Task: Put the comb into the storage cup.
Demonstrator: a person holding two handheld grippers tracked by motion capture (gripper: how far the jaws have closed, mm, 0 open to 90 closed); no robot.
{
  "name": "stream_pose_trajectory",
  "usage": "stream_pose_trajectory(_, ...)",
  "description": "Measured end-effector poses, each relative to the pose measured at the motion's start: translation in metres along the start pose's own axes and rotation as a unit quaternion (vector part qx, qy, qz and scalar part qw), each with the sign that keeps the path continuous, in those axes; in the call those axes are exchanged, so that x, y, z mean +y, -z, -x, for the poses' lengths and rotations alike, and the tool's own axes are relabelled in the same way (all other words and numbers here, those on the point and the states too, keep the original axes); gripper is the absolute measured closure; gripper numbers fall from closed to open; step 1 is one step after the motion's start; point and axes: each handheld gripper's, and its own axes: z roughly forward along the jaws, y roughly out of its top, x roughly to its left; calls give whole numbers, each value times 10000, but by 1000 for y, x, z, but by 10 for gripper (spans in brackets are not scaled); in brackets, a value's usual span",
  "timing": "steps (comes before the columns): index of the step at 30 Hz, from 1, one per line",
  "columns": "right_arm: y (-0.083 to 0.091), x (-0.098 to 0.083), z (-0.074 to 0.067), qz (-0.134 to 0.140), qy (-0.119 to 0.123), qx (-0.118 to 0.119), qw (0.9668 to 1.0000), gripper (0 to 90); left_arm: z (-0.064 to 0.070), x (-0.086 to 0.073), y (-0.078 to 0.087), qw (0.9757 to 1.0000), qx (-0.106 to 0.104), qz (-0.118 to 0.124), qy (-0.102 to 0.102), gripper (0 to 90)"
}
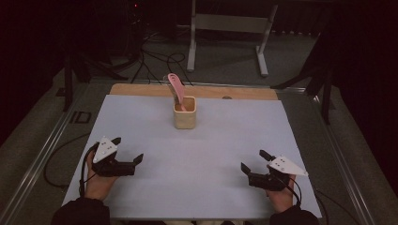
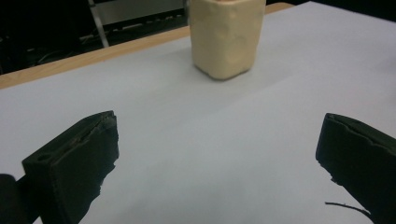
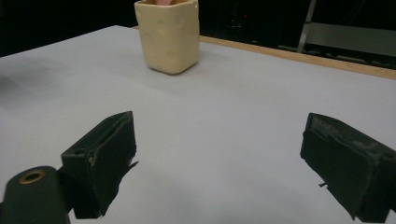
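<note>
A cream square cup [image 1: 185,113] stands upright near the far middle of the white table [image 1: 197,154], with a pink utensil [image 1: 176,87] leaning out of it toward the back left. The same cup [image 2: 227,35] rises ahead in the left gripper view, and the cup [image 3: 168,34] sits ahead to the left in the right gripper view. My left gripper [image 1: 127,150] rests near the front left, open with nothing between its jaws. My right gripper [image 1: 254,161] rests near the front right, open too. Both are well short of the cup.
A wooden strip [image 1: 141,90] runs along the table's far edge. Beyond it stand a white metal frame [image 1: 230,28] and cables [image 1: 155,58] on the floor. Metal rails [image 1: 42,154] flank the table on both sides.
</note>
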Motion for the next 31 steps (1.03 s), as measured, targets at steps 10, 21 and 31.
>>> stream_pose_trajectory(10,-1,0,-2,13,19,23,10000,102,-4,-25,19,9994,112,291,174,0)
stream_pose_trajectory(21,1,-3,2,-35,23,-6,10000,100,-4,-34,25,9978,270,521,306,0)
stream_pose_trajectory(31,-2,-4,2,-67,45,17,10000,100,-1,-34,23,9978,330,520,227,0)
